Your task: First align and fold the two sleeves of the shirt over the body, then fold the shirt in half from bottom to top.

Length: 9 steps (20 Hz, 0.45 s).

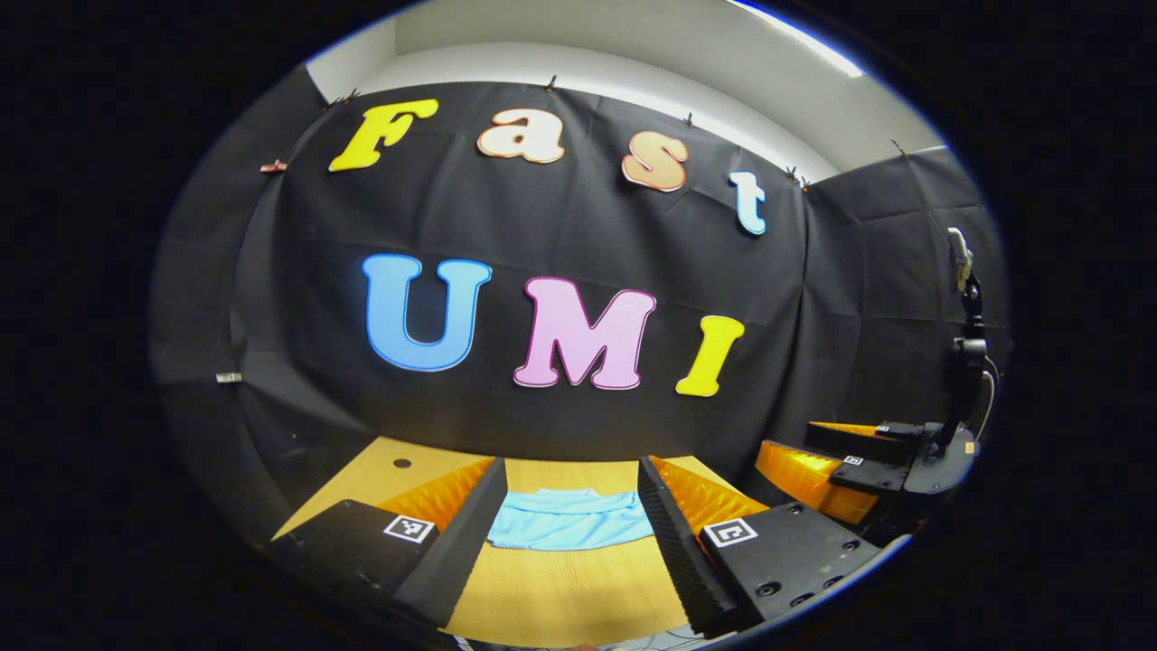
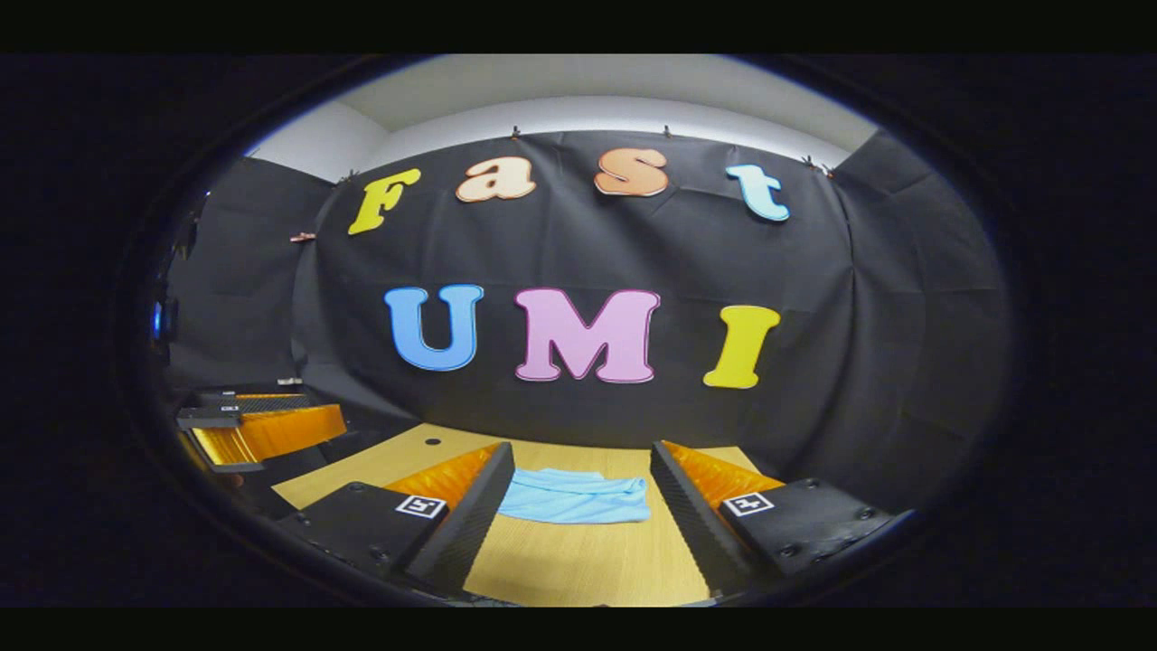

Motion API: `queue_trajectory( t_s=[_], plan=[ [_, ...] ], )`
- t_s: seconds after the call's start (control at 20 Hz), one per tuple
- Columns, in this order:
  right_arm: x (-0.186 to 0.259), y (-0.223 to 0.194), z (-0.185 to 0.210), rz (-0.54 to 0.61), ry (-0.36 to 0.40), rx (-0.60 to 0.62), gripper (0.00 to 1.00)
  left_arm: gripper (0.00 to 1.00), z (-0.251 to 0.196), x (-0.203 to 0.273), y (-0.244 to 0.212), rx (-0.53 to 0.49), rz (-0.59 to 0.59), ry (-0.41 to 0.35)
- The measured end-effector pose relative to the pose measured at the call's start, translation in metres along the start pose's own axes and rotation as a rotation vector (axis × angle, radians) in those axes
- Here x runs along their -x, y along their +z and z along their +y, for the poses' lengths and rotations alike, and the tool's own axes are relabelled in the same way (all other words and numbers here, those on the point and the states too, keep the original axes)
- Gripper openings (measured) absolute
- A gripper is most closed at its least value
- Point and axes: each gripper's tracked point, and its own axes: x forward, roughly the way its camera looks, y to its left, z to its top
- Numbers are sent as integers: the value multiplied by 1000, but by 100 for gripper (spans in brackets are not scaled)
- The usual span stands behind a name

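A light blue shirt (image 1: 569, 522) lies in a compact, folded-looking bundle on the wooden table (image 1: 560, 597), near its far edge. My left gripper (image 1: 571, 466) is open and held above the table, with the shirt showing in the gap between its fingers but farther off. In the right gripper view the shirt (image 2: 577, 497) sits the same way ahead of my open right gripper (image 2: 582, 449), over the table (image 2: 578, 561). The right gripper (image 1: 836, 457) shows at the right of the left gripper view. The left gripper (image 2: 249, 425) shows at the left of the right gripper view. Neither touches the shirt.
A black stand with a small device on top (image 1: 964, 334) rises at the right beyond the table. A small round hole (image 1: 402, 463) marks the table's far left corner. The black cloth wall hangs close behind the table's far edge.
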Motion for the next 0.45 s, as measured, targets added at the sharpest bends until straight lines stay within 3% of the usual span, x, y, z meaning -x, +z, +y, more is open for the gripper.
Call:
queue_trajectory(
  t_s=[0.45],
  plan=[
    [-4,31,12,-63,33,-12,95,93,-5,6,23,-72,-51,12]
  ],
)
